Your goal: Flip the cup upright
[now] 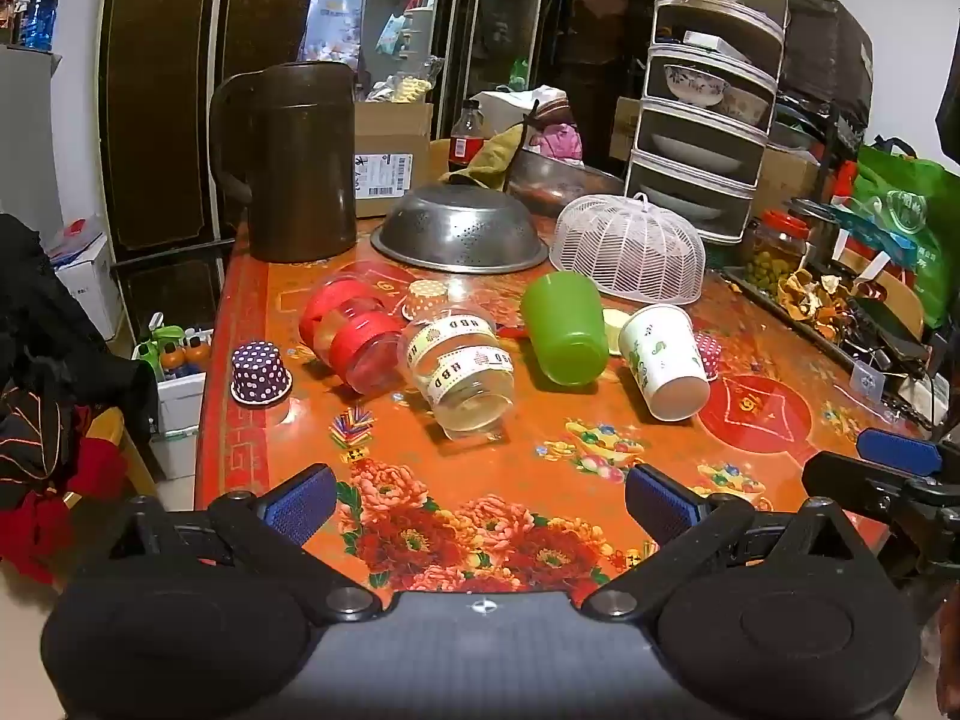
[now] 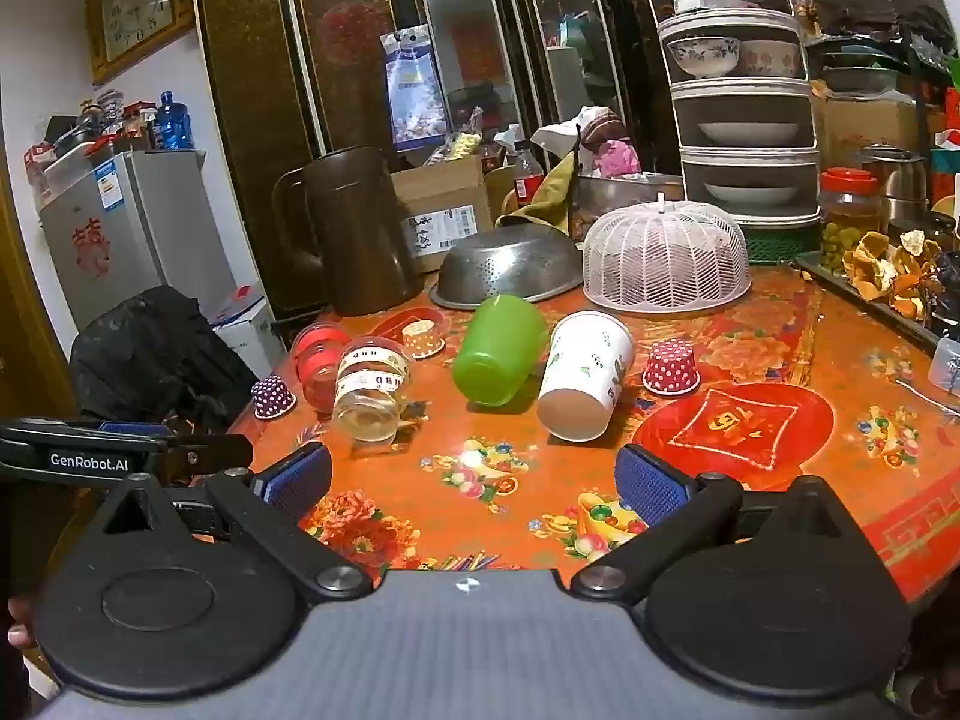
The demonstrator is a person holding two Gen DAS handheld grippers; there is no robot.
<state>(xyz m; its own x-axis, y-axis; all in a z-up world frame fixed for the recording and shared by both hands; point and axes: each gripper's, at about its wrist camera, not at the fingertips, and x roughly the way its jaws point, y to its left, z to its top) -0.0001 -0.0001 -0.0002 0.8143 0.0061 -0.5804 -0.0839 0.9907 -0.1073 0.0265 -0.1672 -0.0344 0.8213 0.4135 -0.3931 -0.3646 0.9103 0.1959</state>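
Jaws spread wide on both the left gripper (image 1: 480, 501) and the right gripper (image 2: 474, 483), nothing between the blue pads; both hover over the near edge of the floral table (image 1: 750, 414). Four cups lie on their sides in a row mid-table: red-banded clear cup (image 1: 354, 339), clear taped cup (image 1: 459, 369), green cup (image 1: 567, 327), white paper cup (image 1: 663, 360). Green and white cups sit just beside each other. Small polka-dot paper cups (image 1: 261, 373) stand inverted nearby.
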